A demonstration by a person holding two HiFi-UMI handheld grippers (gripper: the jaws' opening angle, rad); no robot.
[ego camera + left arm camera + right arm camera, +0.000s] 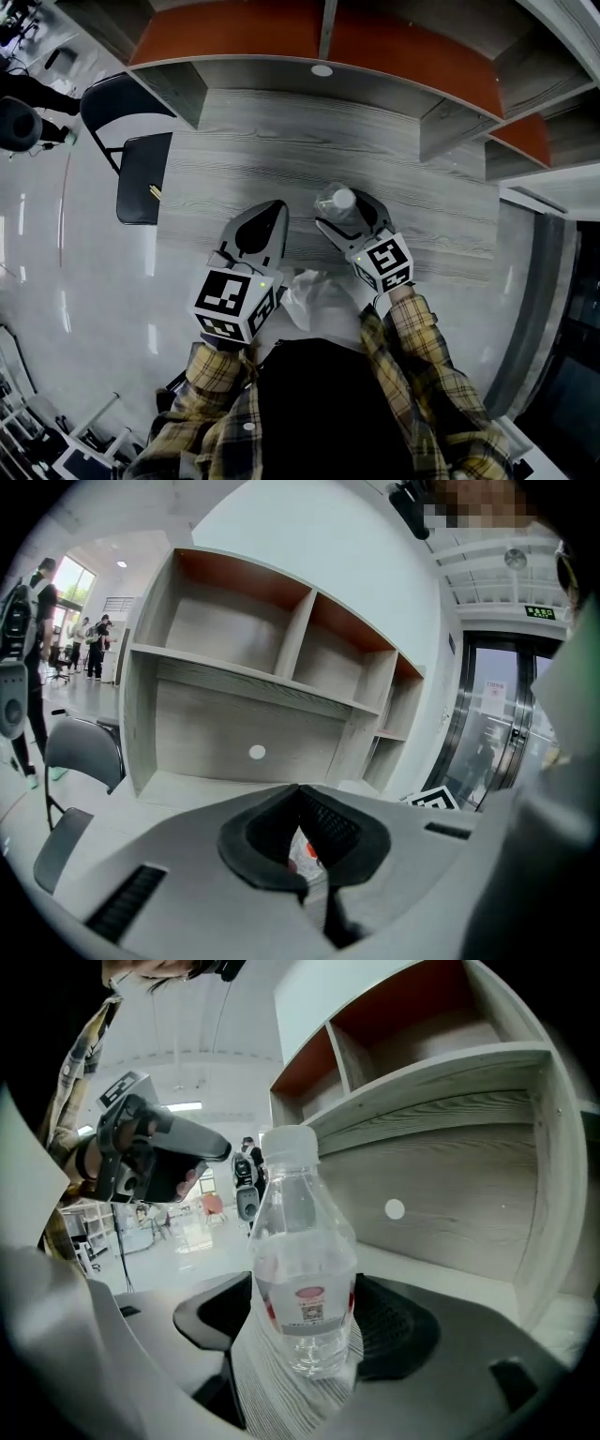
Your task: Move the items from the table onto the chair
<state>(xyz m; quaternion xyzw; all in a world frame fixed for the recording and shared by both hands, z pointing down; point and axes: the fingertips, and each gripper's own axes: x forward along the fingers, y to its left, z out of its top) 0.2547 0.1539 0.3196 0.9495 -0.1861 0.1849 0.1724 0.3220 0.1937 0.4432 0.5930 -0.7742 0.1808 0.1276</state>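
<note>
A clear water bottle with a white cap stands upright on the grey wood table. My right gripper is open around it. In the right gripper view the bottle fills the gap between the wide-spread pads of that gripper, red-and-white label facing me. My left gripper hovers just left of the bottle, jaws shut. In the left gripper view a white and red patch shows through the slit of this gripper; what it is stays unclear. The dark chair stands off the table's left end.
Open shelf compartments with orange-brown tops run along the table's far edge. A small yellowish thing lies on the chair seat. People stand far off on the glossy floor. A glass door is at the right.
</note>
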